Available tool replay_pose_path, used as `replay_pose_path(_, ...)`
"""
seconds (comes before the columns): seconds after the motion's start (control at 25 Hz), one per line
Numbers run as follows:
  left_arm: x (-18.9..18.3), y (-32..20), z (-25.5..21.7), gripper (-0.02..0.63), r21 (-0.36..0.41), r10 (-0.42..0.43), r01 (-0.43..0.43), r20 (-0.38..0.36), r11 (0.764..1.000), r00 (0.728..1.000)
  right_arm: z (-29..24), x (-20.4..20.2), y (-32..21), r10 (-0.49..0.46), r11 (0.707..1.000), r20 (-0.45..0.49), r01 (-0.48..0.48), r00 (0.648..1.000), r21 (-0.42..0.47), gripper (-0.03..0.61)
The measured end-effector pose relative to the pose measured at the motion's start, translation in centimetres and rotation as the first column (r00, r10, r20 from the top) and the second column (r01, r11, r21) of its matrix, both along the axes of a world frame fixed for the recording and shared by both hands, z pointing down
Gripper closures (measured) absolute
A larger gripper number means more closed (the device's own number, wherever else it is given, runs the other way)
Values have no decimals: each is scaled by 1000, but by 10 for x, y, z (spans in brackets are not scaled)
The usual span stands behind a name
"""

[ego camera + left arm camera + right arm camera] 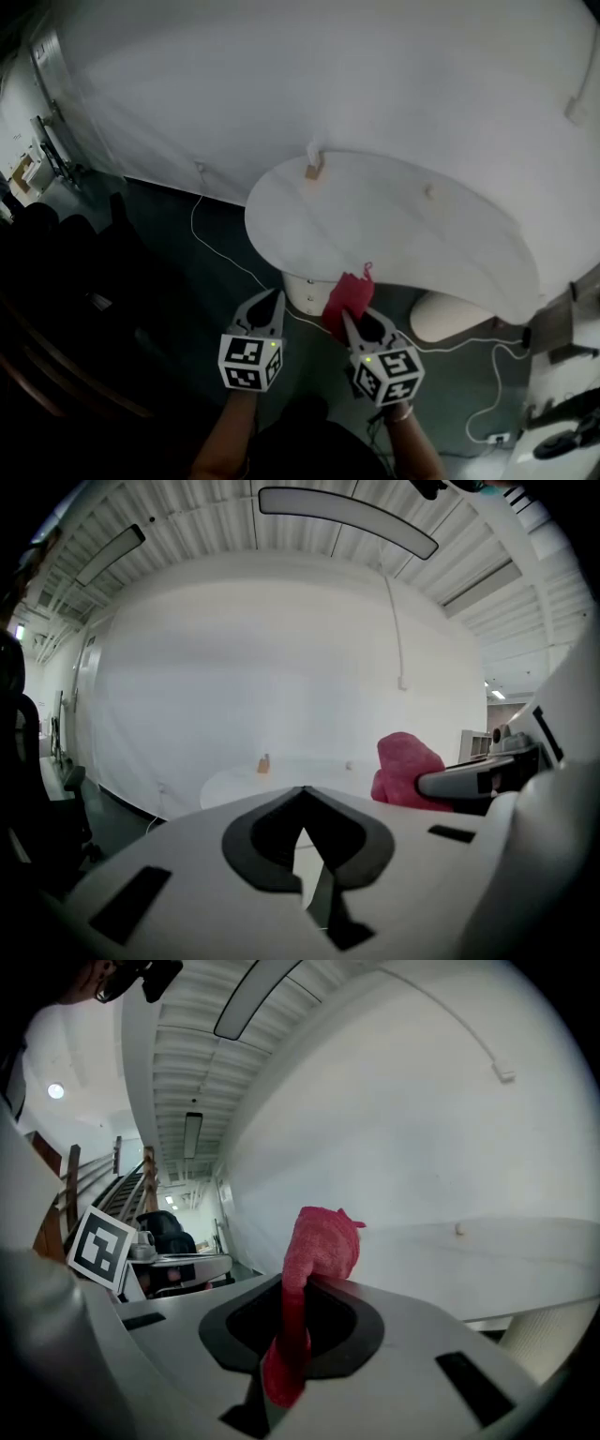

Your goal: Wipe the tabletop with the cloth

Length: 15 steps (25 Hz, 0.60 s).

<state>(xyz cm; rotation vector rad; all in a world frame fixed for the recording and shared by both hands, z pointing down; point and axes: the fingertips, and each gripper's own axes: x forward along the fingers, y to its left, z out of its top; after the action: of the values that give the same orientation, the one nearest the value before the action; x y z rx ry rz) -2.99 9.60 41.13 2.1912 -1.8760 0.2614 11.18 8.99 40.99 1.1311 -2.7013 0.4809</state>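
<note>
Head view: off the near edge of the white tabletop (394, 225), the left gripper (272, 298) sits beside the right gripper (349, 319), whose red cloth (347, 298) overlaps that edge. Left gripper view: jaws together, empty. Right gripper view: jaws clamped on the cloth, with the tabletop beyond.

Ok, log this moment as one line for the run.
stage: pre-wipe | right gripper: shut on cloth | left gripper: shut, empty | table: cloth not on it yet
</note>
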Motion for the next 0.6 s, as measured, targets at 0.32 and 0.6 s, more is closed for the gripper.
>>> replay_pose_path(0.32,0,-5,1,612,0,-25,25,33,1000,999,14,6,-12,-24,999,-2,24,1000,-36,534)
replay_pose_path(0.6,-14,-34,4,612,1,-38,38,45,999,998,15,-11,-41,-36,998,19,38,999,-59,534)
